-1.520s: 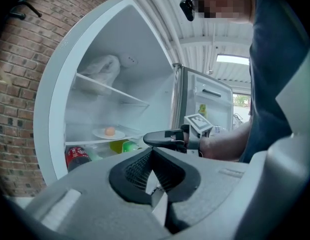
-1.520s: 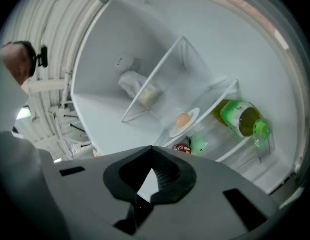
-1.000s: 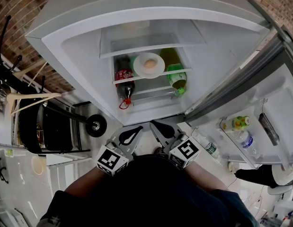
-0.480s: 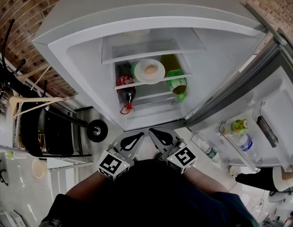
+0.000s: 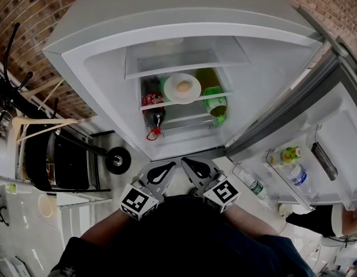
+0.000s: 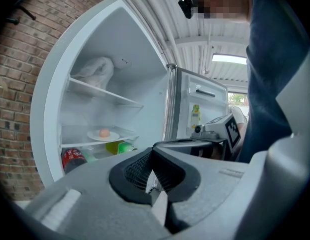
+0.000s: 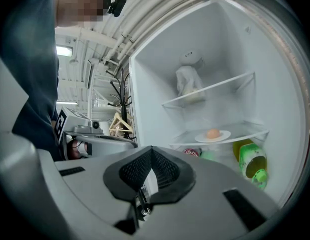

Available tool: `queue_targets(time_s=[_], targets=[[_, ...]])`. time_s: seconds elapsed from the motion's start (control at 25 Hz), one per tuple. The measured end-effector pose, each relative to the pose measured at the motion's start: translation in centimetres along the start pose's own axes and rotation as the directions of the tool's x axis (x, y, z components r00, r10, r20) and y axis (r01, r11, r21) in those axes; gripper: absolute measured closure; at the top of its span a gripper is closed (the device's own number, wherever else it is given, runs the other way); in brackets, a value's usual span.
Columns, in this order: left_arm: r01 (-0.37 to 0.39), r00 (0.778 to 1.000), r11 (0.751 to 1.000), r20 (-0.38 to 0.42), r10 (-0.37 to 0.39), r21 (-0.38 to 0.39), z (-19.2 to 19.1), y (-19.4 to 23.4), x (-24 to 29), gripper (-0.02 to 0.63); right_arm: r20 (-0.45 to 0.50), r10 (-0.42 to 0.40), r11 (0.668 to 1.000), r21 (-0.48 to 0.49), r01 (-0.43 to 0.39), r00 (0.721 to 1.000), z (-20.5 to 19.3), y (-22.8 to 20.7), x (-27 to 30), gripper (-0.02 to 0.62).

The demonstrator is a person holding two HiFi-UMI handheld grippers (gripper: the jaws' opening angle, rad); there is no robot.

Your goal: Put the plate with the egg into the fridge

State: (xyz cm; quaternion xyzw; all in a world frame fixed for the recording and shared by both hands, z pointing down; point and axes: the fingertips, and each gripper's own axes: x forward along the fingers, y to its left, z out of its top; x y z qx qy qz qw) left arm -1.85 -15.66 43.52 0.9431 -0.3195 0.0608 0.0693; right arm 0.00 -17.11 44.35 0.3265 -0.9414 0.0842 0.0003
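The white plate (image 5: 182,89) with a brown egg (image 5: 183,86) on it rests on the middle glass shelf of the open fridge (image 5: 109,68). It also shows as the plate (image 6: 103,135) in the left gripper view and the plate (image 7: 213,135) in the right gripper view. Both grippers are held close to my body, well below and outside the fridge. My left gripper (image 5: 168,165) is shut with nothing in it. My right gripper (image 5: 185,161) is shut and empty too.
A cola bottle (image 5: 153,105) and a green bottle (image 5: 217,105) lie under the plate's shelf. A white bag (image 7: 189,82) sits on the upper shelf. The open door (image 5: 316,149) at the right holds bottles (image 5: 289,153). A dark rack with hangers (image 5: 57,149) stands at the left.
The view has shifted slightly, so the fridge sits a little lower and to the right in the frame. Both grippers stay shut near my body; the plate has not moved.
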Motion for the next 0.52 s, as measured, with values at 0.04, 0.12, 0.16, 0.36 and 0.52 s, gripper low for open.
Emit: queue_targets(time_s=[0.04, 0.12, 0.16, 0.36, 0.52], targets=[[0.0, 1.0, 1.0, 0.001, 0.0, 0.0, 0.0, -0.01, 0.01, 0.601, 0.0, 0.001, 1.0, -0.002, -0.001, 1.0, -0.02, 0.0, 0.0, 0.586], [-0.001, 1.0, 1.0, 0.001, 0.001, -0.001, 0.0, 0.01, 0.02, 0.601, -0.001, 0.003, 1.0, -0.003, -0.003, 1.0, -0.06, 0.03, 0.02, 0.586], [-0.001, 1.0, 1.0, 0.002, 0.001, 0.0, 0.02, 0.02, 0.03, 0.601, -0.002, 0.004, 1.0, -0.002, -0.004, 1.0, -0.05, 0.05, 0.04, 0.586], [-0.003, 1.0, 1.0, 0.003, 0.003, -0.006, 0.08, 0.01, 0.08, 0.601, -0.005, 0.012, 1.0, -0.01, -0.012, 1.0, 0.0, 0.22, 0.08, 0.587], [-0.003, 1.0, 1.0, 0.001, 0.003, -0.004, 0.06, 0.02, 0.16, 0.601, -0.008, 0.014, 1.0, -0.013, -0.014, 1.0, -0.09, 0.19, 0.08, 0.587]])
